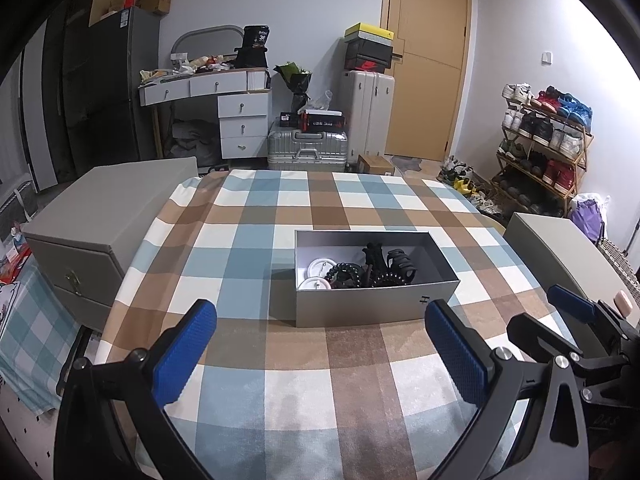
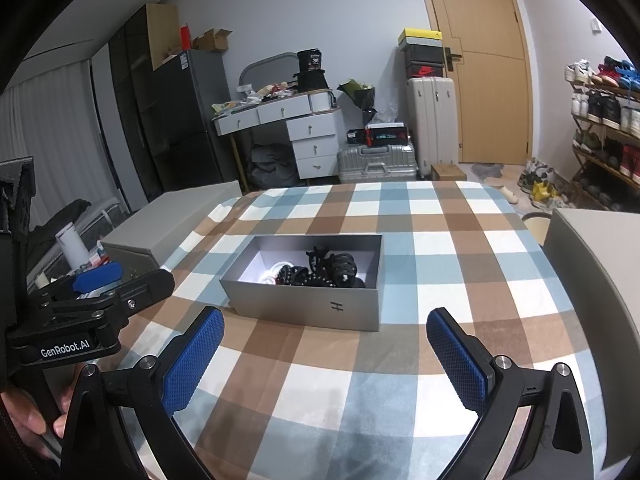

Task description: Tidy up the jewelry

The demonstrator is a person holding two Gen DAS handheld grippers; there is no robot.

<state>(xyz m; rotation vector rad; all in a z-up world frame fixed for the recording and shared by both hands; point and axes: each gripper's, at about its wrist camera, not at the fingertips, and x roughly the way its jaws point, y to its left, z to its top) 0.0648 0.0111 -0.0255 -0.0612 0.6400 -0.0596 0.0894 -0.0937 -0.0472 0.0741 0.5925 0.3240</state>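
Observation:
An open grey box [image 1: 372, 304] [image 2: 304, 304] sits in the middle of the checked tablecloth. Inside lie black bead bracelets [image 1: 348, 274] [image 2: 296, 274], a black hair claw [image 1: 398, 262] [image 2: 344, 266] and white round items [image 1: 320, 268]. My left gripper [image 1: 320, 344] hovers open just in front of the box, nothing between its blue pads. My right gripper [image 2: 326, 354] is also open and empty, a little nearer than the box. The right gripper's fingers [image 1: 572, 308] show at the right edge of the left wrist view; the left gripper's fingers [image 2: 98, 274] show at the left of the right wrist view.
A grey drawer chest [image 1: 104, 216] [image 2: 176, 220] stands at the table's left edge, another grey box [image 1: 560, 248] [image 2: 592, 264] at the right edge. Behind are a dresser [image 1: 224, 108], suitcases [image 1: 308, 148], a door and a shoe rack [image 1: 544, 148]. A hand [image 2: 28, 420] grips the left handle.

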